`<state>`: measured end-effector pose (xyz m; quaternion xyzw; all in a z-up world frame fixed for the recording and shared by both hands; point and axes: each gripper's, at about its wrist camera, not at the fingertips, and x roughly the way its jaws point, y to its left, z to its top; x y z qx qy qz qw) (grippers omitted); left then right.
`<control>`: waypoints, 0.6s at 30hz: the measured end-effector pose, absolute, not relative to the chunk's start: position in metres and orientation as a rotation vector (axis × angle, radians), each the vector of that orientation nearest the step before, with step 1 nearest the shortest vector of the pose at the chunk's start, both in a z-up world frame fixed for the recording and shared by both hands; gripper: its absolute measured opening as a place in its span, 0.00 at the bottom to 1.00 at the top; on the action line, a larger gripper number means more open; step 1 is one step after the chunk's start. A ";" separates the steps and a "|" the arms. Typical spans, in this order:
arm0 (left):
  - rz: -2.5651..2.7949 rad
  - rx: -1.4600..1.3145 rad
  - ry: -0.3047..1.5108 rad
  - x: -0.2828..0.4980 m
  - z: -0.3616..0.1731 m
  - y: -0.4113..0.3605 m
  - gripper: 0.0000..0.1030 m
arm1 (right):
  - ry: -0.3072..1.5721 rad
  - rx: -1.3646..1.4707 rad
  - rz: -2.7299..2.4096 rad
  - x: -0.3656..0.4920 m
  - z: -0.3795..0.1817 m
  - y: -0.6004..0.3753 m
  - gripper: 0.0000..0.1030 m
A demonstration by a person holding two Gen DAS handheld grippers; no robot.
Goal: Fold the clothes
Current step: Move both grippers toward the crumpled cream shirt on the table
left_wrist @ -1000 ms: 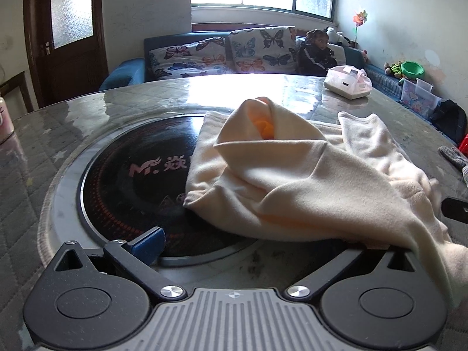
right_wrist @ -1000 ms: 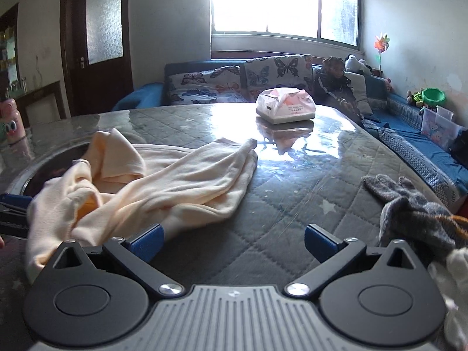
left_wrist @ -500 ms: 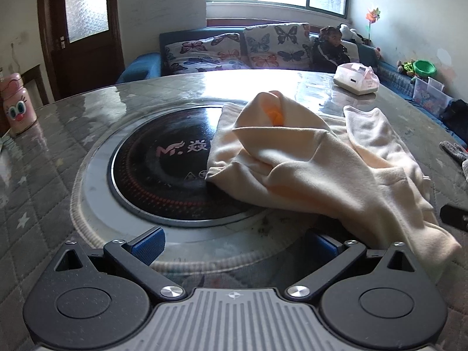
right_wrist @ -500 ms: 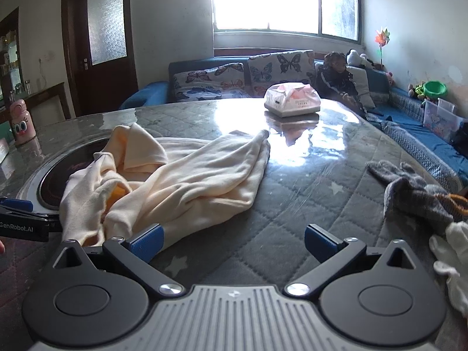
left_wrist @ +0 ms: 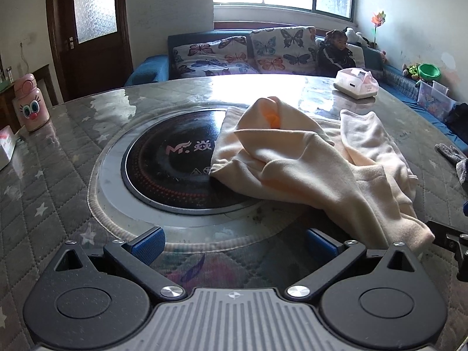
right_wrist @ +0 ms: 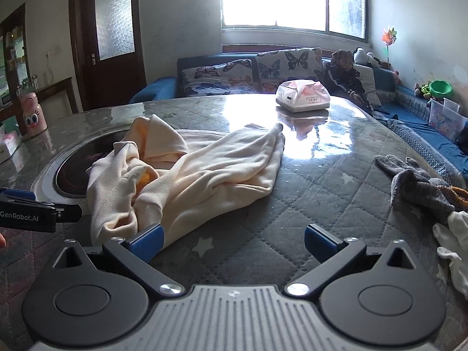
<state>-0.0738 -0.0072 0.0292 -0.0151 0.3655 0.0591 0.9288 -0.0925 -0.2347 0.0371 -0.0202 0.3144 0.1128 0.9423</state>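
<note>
Cream garment (left_wrist: 307, 161) is seen lying crumpled on the round quilted desk (left_wrist: 58, 175), its left part draped over the right side of the black induction hob (left_wrist: 169, 169) set into the desk centre. An orange lining is visible in a fold at its far end. One narrow end of the garment reaches the near right, close to the right finger of the left gripper (left_wrist: 234, 241); contact cannot be confirmed. Fingers of the left gripper are spread wide and nothing is held between them; the blue pads (left_wrist: 147, 242) are seen just above the desk edge.

From the right wrist view, the same garment (right_wrist: 204, 172) is spread across the left and middle of the desk. The right gripper (right_wrist: 234, 239) is also held with fingers apart and empty; its left pad (right_wrist: 147, 238) sits just beside, possibly touching, the near hem of the garment. The left gripper body is seen at the far left edge of this view.

A grey knitted item (right_wrist: 415, 181) and a white cloth (right_wrist: 453, 242) are noted at the right edge of the desk, well apart from the garment. A tissue box (right_wrist: 302, 96) stands at the far side, and a pink bottle (left_wrist: 30, 102) at the far left.
</note>
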 end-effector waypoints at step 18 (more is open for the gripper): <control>0.105 -0.019 0.755 -0.079 0.031 -0.016 1.00 | 0.649 -0.036 0.238 -0.099 0.038 -0.232 1.00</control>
